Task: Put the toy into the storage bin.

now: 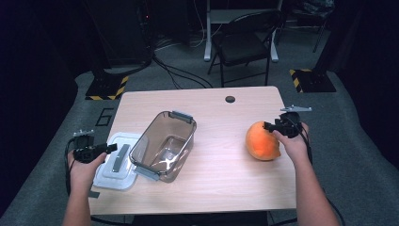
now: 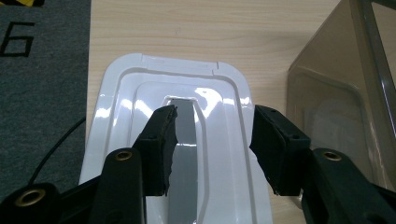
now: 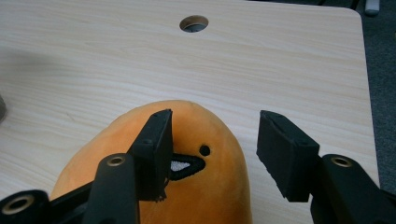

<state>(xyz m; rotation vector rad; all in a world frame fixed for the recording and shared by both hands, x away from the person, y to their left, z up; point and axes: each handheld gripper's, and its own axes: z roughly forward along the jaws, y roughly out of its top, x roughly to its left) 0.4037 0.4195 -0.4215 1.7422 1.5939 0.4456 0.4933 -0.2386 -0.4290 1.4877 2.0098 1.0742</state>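
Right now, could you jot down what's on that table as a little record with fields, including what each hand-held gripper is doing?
surface: wooden table with a round hole near its far edge
container: clear plastic box, open, nothing inside
lid: white lid lying flat to the left of the box
toy: orange plush with a small black eye and mouth, on the right side
left hand-held gripper: jaws open, above the lid, not gripping it
right hand-held gripper: jaws open around the top of the plush, not squeezing it
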